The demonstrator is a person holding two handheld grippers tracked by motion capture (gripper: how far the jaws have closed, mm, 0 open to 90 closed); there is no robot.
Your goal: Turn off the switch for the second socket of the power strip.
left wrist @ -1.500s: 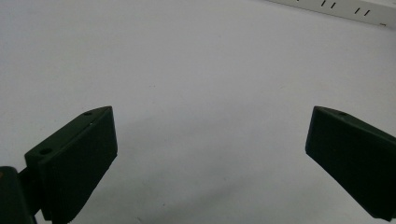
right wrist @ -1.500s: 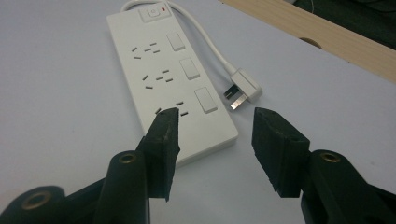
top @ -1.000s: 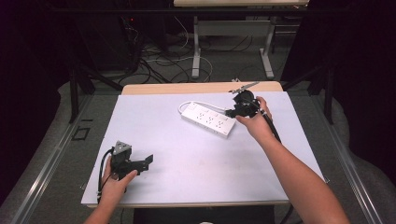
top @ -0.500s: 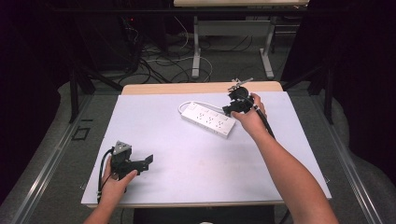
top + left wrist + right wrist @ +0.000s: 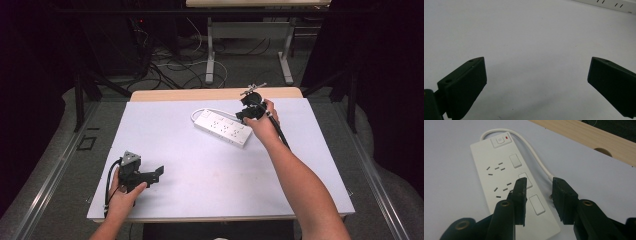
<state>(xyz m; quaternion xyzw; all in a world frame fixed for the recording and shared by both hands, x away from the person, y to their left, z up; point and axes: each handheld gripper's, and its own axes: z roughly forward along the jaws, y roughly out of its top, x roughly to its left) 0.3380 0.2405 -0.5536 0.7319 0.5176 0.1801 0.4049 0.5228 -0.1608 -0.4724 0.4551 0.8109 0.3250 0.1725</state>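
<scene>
The right gripper has dropped toward the power strip, jaws just closing, nothing pinched; rigid, light, grip its long edges.

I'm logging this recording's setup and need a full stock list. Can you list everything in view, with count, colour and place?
power strip: one, white, far right part of the mat, its cord looping from the switch end.
mat: one, pale grey-white, covering the table.
table: one, light wood, its far edge showing beyond the mat.
floor cables: several, dark and white, behind the table.
left gripper: one, black, near left corner, jaws wide apart over bare mat.
right gripper: one, black, above the strip's near end, jaws have just been closing, nothing gripped.
forearms: two, entering from the bottom edge.
</scene>
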